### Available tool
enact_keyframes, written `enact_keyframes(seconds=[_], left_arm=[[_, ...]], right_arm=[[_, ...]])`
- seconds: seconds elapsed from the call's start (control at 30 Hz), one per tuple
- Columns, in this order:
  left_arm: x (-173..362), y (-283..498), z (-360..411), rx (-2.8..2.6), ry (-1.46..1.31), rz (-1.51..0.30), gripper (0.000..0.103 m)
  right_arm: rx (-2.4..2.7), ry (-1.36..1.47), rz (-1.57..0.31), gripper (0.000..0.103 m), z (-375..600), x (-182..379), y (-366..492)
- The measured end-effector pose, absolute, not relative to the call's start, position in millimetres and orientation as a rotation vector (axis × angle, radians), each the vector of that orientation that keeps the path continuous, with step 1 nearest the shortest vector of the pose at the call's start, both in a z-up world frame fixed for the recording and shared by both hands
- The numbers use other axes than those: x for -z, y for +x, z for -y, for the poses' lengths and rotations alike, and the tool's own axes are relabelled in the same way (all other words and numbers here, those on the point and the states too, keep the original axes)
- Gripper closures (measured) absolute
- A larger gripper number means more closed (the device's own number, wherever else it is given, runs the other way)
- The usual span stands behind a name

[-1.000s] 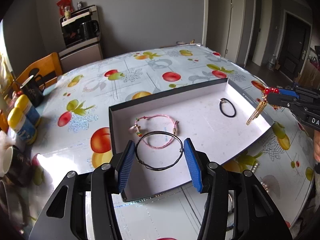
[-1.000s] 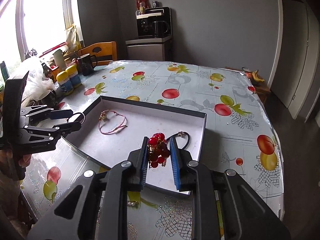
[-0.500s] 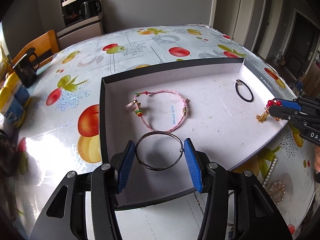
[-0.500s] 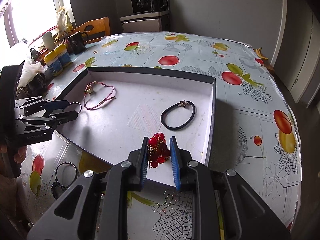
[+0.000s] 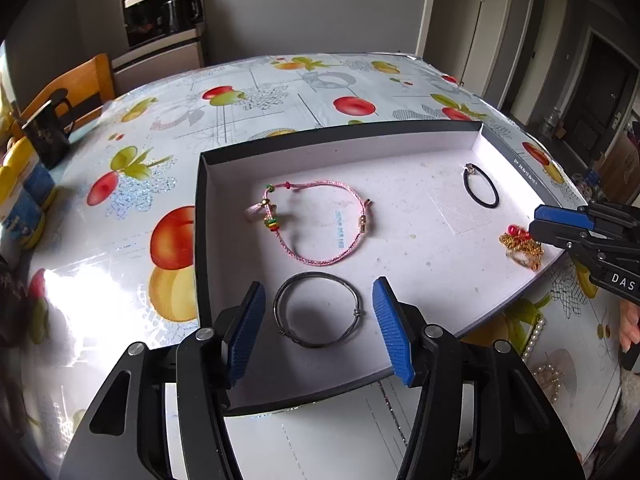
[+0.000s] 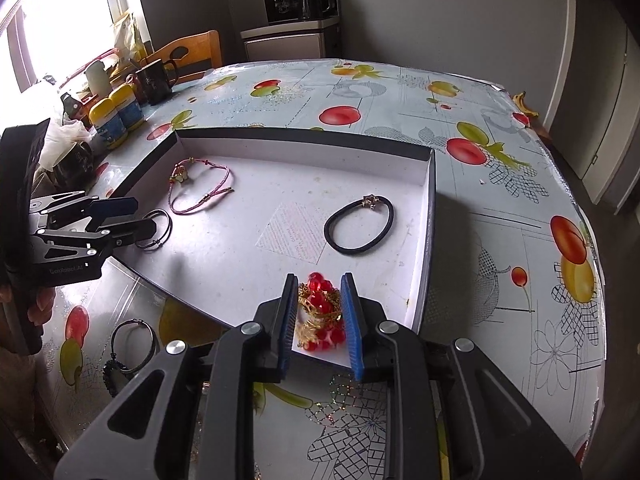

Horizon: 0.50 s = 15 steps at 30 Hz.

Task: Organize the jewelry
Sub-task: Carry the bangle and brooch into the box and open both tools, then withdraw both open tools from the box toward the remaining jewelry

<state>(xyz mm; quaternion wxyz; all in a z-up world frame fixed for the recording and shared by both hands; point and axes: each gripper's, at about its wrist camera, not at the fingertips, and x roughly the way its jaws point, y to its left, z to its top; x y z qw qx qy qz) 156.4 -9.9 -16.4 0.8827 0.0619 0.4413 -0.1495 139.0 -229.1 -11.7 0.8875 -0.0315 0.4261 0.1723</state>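
Observation:
A shallow black box with a white floor holds a pink cord bracelet and a black hair tie. My left gripper is open; a dark metal bangle lies on the box floor between its pads, free of them. My right gripper has opened a little; the red bead and gold chain piece rests on the box floor between its pads.
On the fruit-print tablecloth, another dark bangle and a beaded bracelet lie left of the box, and a pearl strand at its right front. Yellow-lidded bottles, mugs and a wooden chair stand at the far left.
Both grippers lowered into the box and opened. The bangle left the left pads and lies on the floor; the red and gold piece settled on the floor between the right pads.

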Motion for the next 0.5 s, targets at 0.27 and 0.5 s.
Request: enact_keyframes(seconds=[0.27,0.5], left_arm=[[-4.8,128.4,5.5,0.323,0.145,-0.846,0.033],[-16.6,100.5,-2.5,0.309,0.168,-0.799,0.026]], right_arm=[[-0.355,-0.083,-0.8,0.047,232.8,-12.6,119.9],[-0.346,-0.082,-0.76,0.038,240.6,-26.6,101.5]])
